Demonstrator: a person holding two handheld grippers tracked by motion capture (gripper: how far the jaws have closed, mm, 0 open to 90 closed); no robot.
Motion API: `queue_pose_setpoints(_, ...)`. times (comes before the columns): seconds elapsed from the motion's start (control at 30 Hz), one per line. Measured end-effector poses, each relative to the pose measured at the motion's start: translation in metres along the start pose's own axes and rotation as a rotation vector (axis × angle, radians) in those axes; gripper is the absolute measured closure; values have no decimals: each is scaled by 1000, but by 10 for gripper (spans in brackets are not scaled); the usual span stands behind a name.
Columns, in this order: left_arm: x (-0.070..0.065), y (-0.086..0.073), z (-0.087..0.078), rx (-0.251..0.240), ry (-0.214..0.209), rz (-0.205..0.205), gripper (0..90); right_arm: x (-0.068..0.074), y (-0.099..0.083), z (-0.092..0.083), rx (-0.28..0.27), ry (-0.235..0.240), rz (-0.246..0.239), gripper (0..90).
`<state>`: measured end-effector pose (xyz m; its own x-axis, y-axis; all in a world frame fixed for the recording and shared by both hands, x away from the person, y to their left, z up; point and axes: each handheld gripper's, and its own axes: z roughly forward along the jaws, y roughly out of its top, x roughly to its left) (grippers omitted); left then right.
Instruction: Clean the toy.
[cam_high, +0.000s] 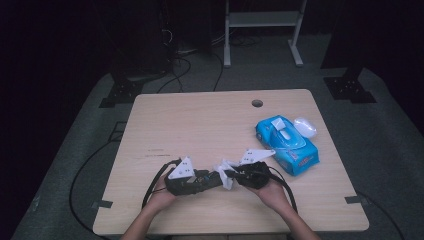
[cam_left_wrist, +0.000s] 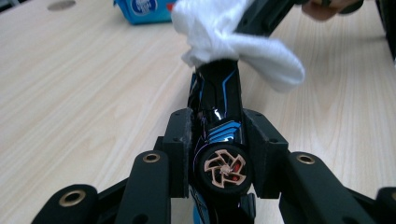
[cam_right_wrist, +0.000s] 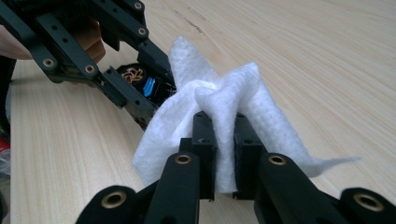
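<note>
A black toy car with blue stripes and a copper-spoked wheel (cam_left_wrist: 223, 135) is clamped between the pads of my left gripper (cam_left_wrist: 219, 140), near the table's front edge (cam_high: 200, 181). A white wipe (cam_right_wrist: 219, 121) is pinched in my right gripper (cam_right_wrist: 223, 154), and it lies bunched over the far end of the car (cam_left_wrist: 233, 42). In the high view the two grippers meet nose to nose, the right gripper (cam_high: 239, 176) beside the wipe (cam_high: 224, 172). In the right gripper view the car (cam_right_wrist: 147, 86) peeks out from the left gripper's jaws behind the wipe.
A blue pack of wipes (cam_high: 286, 144) lies at the right of the wooden table (cam_high: 200, 125), with a small white case (cam_high: 305, 127) just behind it. A round cable hole (cam_high: 257, 103) sits near the far edge. Cables trail from both grippers toward the front.
</note>
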<state>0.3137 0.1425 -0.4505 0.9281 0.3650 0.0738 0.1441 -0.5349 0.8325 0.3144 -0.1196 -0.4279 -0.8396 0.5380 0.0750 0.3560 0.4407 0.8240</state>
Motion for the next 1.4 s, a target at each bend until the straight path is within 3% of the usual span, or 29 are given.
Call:
queue_pose_setpoints(0.13, 1, 1, 1, 11, -5, -4, 632, 4, 1, 3, 2, -13, -16, 816)
queue_pose_setpoints(0.2, 2, 2, 5, 36, -6, -12, 579, 5, 2, 3, 4, -17, -22, 815)
queue_pose_setpoints(0.33, 0, 3, 12, 89, 14, 29, 584, 5, 1, 2, 6, -14, -21, 815)
queue_pose_setpoints(0.47, 1, 3, 11, 91, 15, 28, 590, 0, -1, -4, -3, -46, -28, 815)
queue_pose_setpoints(0.67, 0, 2, 8, 89, 19, 35, 623, -18, -18, -12, 0, -71, 49, 815)
queue_pose_setpoints(0.77, 0, 4, 10, 90, 16, 22, 616, -21, -24, -14, -1, -60, 83, 815)
queue_pose_setpoints(0.97, 2, 7, 14, 92, 12, 19, 610, -18, -20, -12, -25, -32, 65, 814)
queue_pose_setpoints(1.03, 1, 7, 14, 90, 15, 24, 613, -22, -23, -12, -25, -25, 82, 814)
queue_pose_setpoints(1.13, 1, 7, 14, 93, 13, 26, 614, -28, -28, -10, 4, -51, 97, 813)
queue_pose_setpoints(1.27, 2, 8, 14, 96, 6, 11, 610, -26, -25, -14, -29, -21, 111, 813)
queue_pose_setpoints(1.4, 3, 9, 14, 102, 8, 21, 610, -23, -23, -13, -27, -24, 84, 813)
